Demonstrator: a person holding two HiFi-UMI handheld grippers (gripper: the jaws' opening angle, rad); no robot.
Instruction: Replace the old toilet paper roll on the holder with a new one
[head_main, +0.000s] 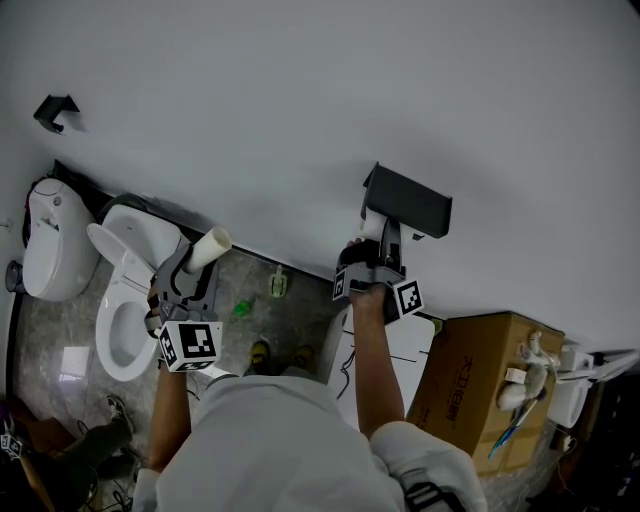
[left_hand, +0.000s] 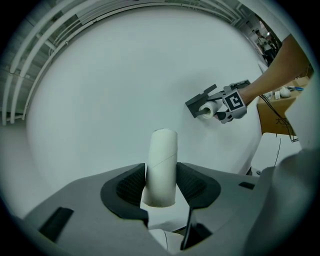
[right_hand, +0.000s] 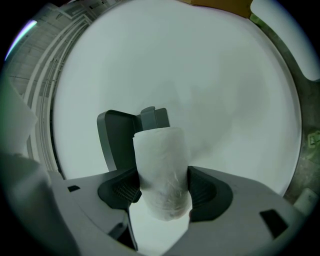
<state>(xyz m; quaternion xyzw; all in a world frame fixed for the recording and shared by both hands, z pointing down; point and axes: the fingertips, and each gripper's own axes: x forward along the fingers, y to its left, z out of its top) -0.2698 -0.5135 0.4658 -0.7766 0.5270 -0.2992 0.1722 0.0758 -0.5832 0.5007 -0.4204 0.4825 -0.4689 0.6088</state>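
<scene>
Head view is showing the dark wall-mounted holder (head_main: 408, 201) fixed to the white wall (head_main: 300, 90); all positions below are being given against that holder. The right gripper (head_main: 374, 246) is reaching up just below the holder, its jaws clenching the new toilet paper roll (head_main: 373, 228). The roll's upper end is lying close under the holder's lower edge, and whether the two are touching cannot be determined. Right gripper view is confirming the grasp: both pads are pressing into the soft white roll, which is standing upright between them, with the holder's dark flap rising directly behind it and slightly to its left. The left gripper (head_main: 186, 270) is hovering well to the left of the holder, beside the toilet (head_main: 125, 290), and is grasping the old cardboard tube (head_main: 208, 248). Left gripper view is showing that bare tube standing upright, squeezed between the two jaws, with the holder far off to its right. A cardboard box (head_main: 480, 380) is sitting on the floor below and right of the holder. A small black wall fitting (head_main: 55, 110) is sitting far to the holder's left.
</scene>
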